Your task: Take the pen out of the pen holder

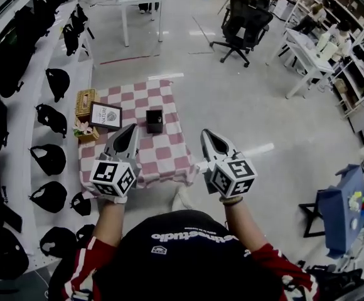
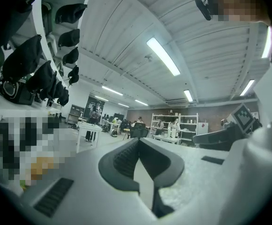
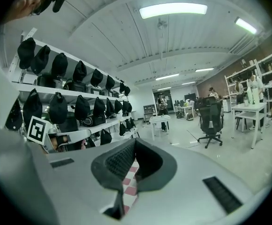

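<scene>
Two grippers: the left gripper (image 1: pixel 130 130) and the right gripper (image 1: pixel 207 135) are held level in front of the person's chest, noses out toward 12 o'clock.
Left jaws: closed tip to tip with nothing between them. Its own view looks across the room, not down at the table.
Right jaws: also pressed together and empty. A sliver of checked cloth shows through the gap behind the tips.
Pen holder: a small black box (image 1: pixel 154 120) stands on the checked tablecloth (image 1: pixel 169 152), at about 1 o'clock from the left gripper and 10 o'clock from the right, clear of both.
Pen: too small to make out from here; I take it to be inside the holder.
Neighbours: a framed picture (image 1: pixel 105 115), a wicker box (image 1: pixel 85 102) and flowers (image 1: pixel 83 130) sit along the table's 9 o'clock side, which leaves the way to the holder free.
Stage: my guess is the very start, with nothing touched yet.
Why held so: closed and high reads as a ready posture. One gripper would have to open and tip downward before it could pinch a pen.
</scene>
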`<act>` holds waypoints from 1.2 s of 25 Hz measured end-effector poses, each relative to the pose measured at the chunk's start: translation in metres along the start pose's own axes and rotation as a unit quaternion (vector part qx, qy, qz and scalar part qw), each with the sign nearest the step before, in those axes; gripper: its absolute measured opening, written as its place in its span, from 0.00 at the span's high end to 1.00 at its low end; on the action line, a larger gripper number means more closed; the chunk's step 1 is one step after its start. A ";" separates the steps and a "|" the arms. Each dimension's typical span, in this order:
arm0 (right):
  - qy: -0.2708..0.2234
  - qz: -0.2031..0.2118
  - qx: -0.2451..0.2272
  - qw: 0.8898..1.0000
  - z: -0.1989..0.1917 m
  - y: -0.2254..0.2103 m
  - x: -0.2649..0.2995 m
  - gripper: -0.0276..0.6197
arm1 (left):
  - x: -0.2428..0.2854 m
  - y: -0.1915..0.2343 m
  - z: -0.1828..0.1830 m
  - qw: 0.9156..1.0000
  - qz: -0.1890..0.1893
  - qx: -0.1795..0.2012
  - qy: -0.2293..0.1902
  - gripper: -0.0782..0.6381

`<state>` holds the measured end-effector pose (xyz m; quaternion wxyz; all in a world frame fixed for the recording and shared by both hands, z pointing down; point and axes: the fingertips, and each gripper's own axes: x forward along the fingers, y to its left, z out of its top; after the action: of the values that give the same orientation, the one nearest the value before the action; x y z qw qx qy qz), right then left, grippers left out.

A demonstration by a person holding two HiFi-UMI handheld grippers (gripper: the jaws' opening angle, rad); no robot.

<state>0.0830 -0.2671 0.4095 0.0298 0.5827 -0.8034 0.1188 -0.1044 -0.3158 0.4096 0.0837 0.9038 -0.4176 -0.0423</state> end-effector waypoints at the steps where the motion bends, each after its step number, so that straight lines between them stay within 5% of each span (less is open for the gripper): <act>1: -0.002 0.004 0.000 1.000 0.003 -0.003 0.005 0.95 | 0.005 -0.002 0.000 1.000 -0.001 0.004 0.000 0.88; 9: -0.010 0.026 0.000 1.000 0.020 -0.019 0.028 0.95 | 0.037 -0.003 0.011 0.998 0.017 0.062 0.002 0.88; 13: -0.005 0.027 -0.001 1.000 0.017 -0.026 0.032 0.95 | 0.048 -0.004 0.003 0.998 0.006 0.059 0.003 0.77; 30: 0.039 0.031 -0.017 0.999 -0.018 -0.054 0.063 0.95 | 0.107 0.016 -0.107 0.996 -0.019 0.049 0.076 0.77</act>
<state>0.1124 -0.3374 0.4469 0.0674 0.5515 -0.8214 0.1289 -0.0311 -0.3951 0.5169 0.0702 0.9150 -0.3947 0.0452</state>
